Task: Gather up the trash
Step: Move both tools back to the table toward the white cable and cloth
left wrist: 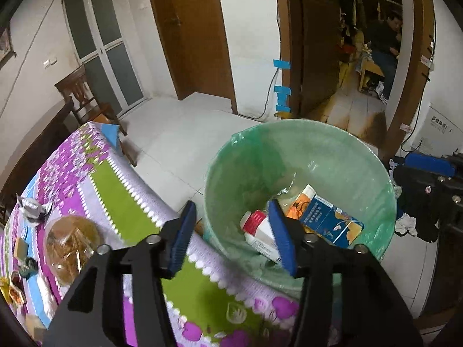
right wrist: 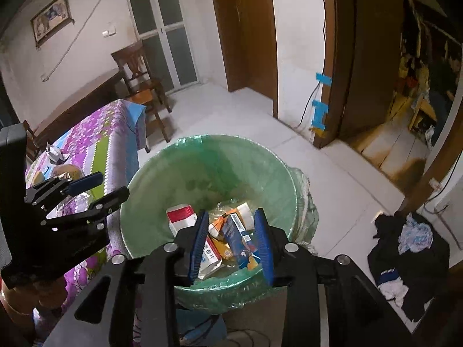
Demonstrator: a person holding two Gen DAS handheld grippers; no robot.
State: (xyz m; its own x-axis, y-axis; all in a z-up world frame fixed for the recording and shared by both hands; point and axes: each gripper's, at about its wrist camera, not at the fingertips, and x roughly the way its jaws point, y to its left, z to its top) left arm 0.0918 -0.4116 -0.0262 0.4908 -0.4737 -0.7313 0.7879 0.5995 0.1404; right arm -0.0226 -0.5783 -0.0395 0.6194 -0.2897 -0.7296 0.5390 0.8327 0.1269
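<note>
I'm looking into a dim tiled room with brown doors, a worktop point(left wrist: 124, 202) under a purple and green flowered cloth, and a bin point(left wrist: 301, 144) lined with a green bag standing against its edge. In the left wrist view my left tongs point(left wrist: 231, 234) stand open and empty, one pad over the cloth, the other over the bin's mouth; just past that pad lie a red-and-white box point(left wrist: 257, 225) and a blue carton point(left wrist: 332, 219), already down in the liner. Far off to the left of the tongs, a crumpled silver wrapper point(left wrist: 33, 208) and a clear bag of brown food point(left wrist: 72, 243) sit uncollected on the cloth. In the right wrist view my right tongs point(right wrist: 231, 243) hang over the bin's near rim, jaws parted with nothing pressed between the pads; the blue carton point(right wrist: 240, 240) shows through the gap, standing on end among orange packets. My worry, as a judgement: it leans close to the right pad, so pulling away carelessly could snag it or the loose liner and drag trash out. The cartons look light, creased and flattened.
</note>
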